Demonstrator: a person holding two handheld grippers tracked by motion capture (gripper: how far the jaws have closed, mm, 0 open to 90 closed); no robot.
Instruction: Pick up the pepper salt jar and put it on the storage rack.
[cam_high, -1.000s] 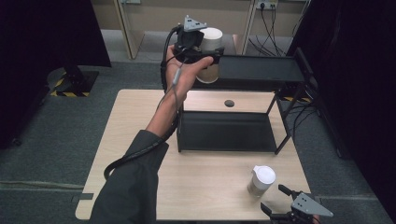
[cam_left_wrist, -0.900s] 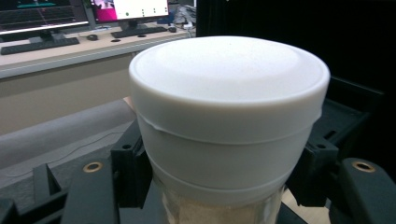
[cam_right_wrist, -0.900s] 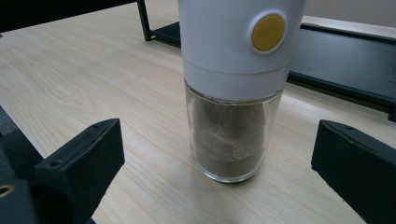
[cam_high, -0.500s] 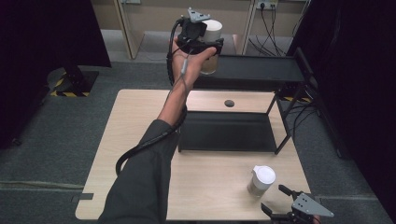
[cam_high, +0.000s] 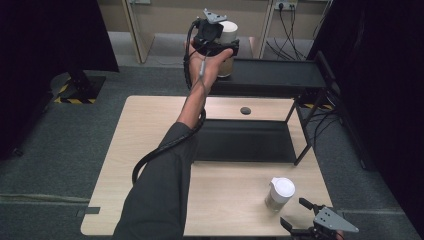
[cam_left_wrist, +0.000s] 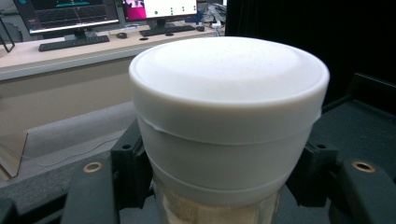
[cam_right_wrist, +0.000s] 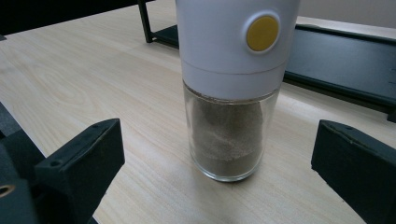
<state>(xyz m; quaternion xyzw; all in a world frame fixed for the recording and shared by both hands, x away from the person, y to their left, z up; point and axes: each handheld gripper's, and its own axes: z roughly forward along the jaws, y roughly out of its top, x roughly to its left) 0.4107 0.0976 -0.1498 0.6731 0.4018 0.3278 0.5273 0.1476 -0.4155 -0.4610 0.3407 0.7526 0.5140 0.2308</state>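
A glass jar with a wide white lid (cam_high: 229, 31) is held at the left end of the black rack's top shelf (cam_high: 280, 75), and my left gripper (cam_high: 218, 46) is shut on it. In the left gripper view the jar (cam_left_wrist: 229, 116) sits between the black fingers (cam_left_wrist: 133, 168), which press on it just under the lid. Whether its base touches the shelf I cannot tell. A second jar (cam_high: 281, 194), white-capped with a yellow button (cam_right_wrist: 263, 32) and brown powder inside, stands on the table at the front right. My right gripper (cam_high: 294, 212) is open just in front of that jar (cam_right_wrist: 231, 93), its jaws apart on either side.
The rack's lower shelf (cam_high: 245, 142) lies on the wooden table (cam_high: 150, 150), with black legs at its right end. A small dark round spot (cam_high: 245, 110) is on the table behind it. Desks with monitors (cam_left_wrist: 70, 14) stand beyond.
My left hand has carried the white-lidded jar farther away and slightly right, toward the top shelf's left end. The right gripper and the second jar have kept still.
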